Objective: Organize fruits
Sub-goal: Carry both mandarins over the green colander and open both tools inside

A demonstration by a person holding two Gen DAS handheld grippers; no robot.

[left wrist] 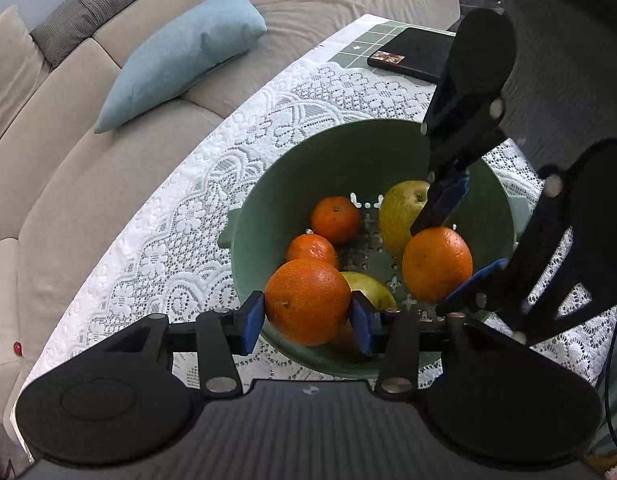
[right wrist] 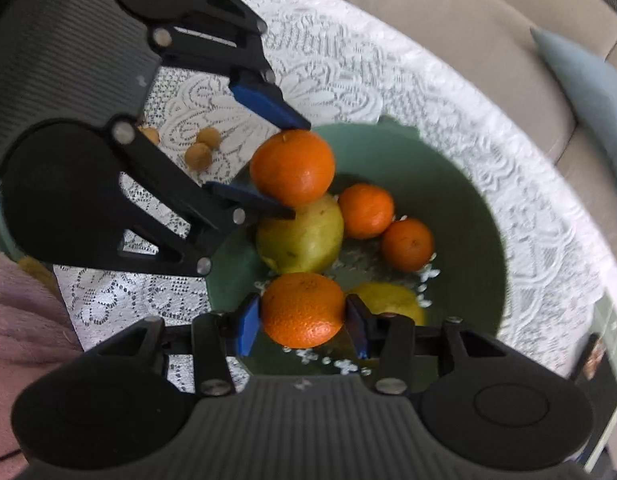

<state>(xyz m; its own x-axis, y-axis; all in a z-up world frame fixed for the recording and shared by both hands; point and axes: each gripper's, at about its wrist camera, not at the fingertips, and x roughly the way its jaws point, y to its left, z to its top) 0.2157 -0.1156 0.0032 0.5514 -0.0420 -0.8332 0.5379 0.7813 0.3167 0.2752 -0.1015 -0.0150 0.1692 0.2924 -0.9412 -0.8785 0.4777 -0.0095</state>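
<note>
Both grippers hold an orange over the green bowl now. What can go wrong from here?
1. The left gripper and right gripper work close together over the bowl; they may bump and knock an orange loose.
2. Each orange is pinched only at its sides, so it might slip and drop onto the pears and mandarins below.
3. The right view is blurred, suggesting fast motion, which makes a slip likelier.

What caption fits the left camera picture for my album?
Two grippers each hold an orange over a green bowl of fruit.
</note>
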